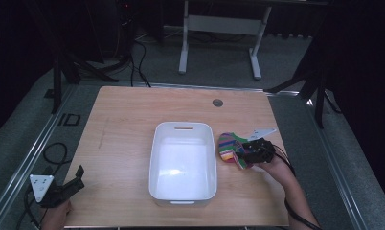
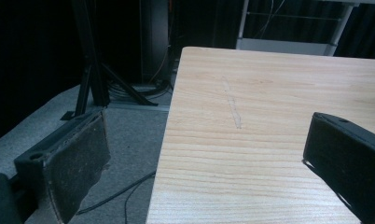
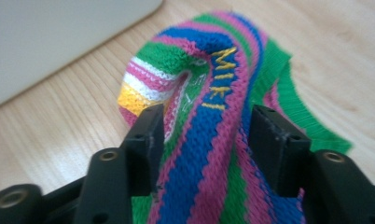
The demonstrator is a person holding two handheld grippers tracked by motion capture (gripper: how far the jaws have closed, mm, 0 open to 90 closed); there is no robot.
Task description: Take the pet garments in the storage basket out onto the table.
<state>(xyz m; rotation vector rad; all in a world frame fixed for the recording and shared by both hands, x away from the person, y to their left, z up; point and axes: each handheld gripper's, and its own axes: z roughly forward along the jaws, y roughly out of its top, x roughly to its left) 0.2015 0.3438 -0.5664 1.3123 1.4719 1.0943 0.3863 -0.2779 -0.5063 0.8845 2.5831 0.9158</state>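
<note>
Right gripper (image 1: pixel 239 155) near the tabletop's (image 1: pixel 123 120) right edge, jaws part-spread around a striped knitted sock, pink, blue, green and yellow (image 3: pixel 209 121); pads seem not to press it. Sock lies just right of the white plastic rectangular tub (image 1: pixel 158 143). Left gripper (image 1: pixel 78 176) released at the near left corner.

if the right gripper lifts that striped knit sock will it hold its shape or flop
Probably flop: the striped knit sock already bends in a soft fold between the right gripper jaws. It looks thin and light, so it should lift easily. The ribbed knit seems grippy rather than slippery, and lying flat on the table it shouldn't roll.
</note>
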